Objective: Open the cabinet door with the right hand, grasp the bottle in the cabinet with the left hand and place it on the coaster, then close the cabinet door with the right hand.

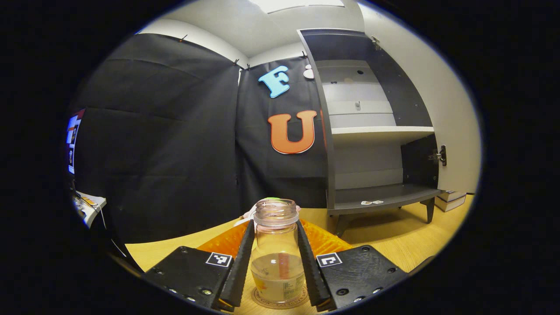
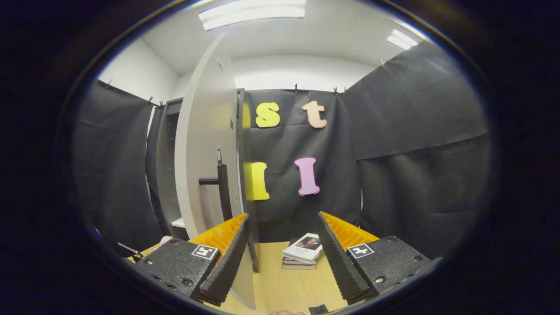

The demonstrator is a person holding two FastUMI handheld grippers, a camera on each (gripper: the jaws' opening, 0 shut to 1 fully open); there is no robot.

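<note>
The bottle [image 1: 277,258], a clear glass jar with no lid and a little pale liquid in its lower part, stands upright on the round coaster [image 1: 276,302], whose rim shows beneath it at the bottom of the left gripper view. The left gripper [image 1: 276,262] has its two fingers [image 1: 239,267] closed in against the bottle's sides, one on each flank, so the bottle sits clamped between them. The coaster lies on the light wooden table [image 1: 385,245]. Behind and to the right of the bottle stands the cabinet [image 1: 376,131], open, with a white shelf across its middle and a dark bottom board that carries a couple of small stickers [image 1: 372,202]. A stack of books [image 1: 450,200] lies just beside the cabinet's far leg. In the right gripper view the right gripper [image 2: 284,258] is spread wide with nothing between its fingers, which hang above the table. The cabinet door [image 2: 205,157] stands swung out just left of it, seen nearly edge-on, with its dark handle [image 2: 216,180] sticking out toward the camera. The same books [image 2: 302,251] lie on the table between the fingers, farther back.
</note>
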